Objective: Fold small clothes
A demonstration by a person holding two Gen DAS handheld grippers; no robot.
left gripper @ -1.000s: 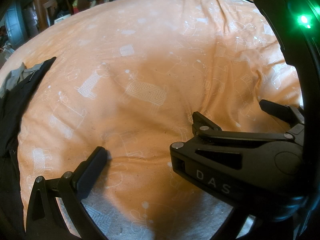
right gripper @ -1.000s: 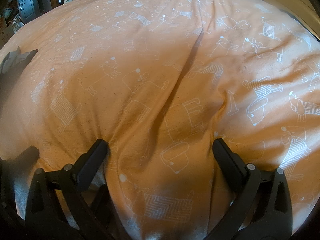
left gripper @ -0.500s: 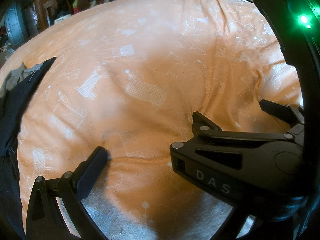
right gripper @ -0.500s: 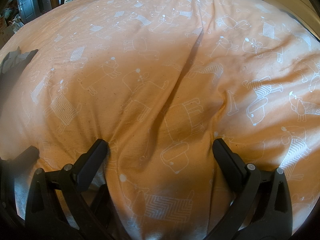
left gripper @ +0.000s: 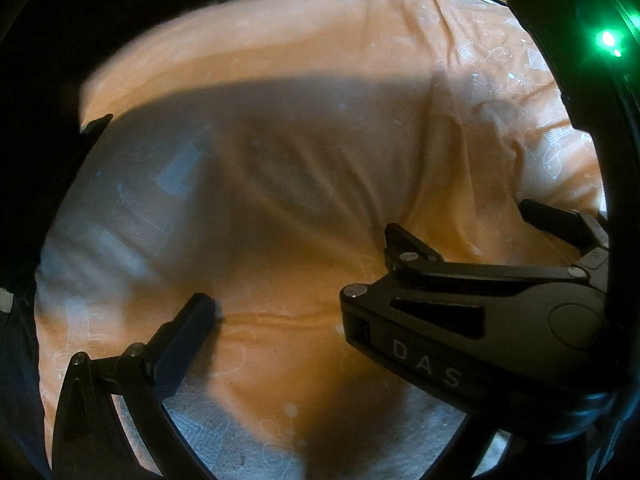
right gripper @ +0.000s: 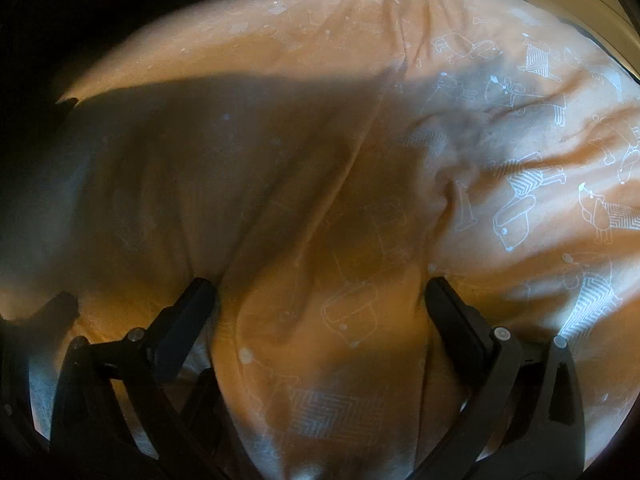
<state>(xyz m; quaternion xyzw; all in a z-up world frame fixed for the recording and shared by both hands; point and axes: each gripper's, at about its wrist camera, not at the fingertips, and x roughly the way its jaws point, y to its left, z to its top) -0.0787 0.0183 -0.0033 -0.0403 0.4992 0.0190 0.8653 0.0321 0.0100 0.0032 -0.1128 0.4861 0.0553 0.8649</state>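
- Right claw (right gripper: 320,304) rests on the bedspread (right gripper: 520,184), fingers apart, empty.
- Left claw (left gripper: 288,312) likewise apart and empty, as before.
- A dark garment (right gripper: 192,168) now sweeps blurred across the bed; folding hasn't started.

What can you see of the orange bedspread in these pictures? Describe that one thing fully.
The orange bedspread looks like soft cotton, printed with white outline dogs and bones. It lies spread and wrinkled, with a long crease down the middle. A broad dark shadow covers its left side. The right hand-held gripper sits open on it, fingertips pressing the fabric.
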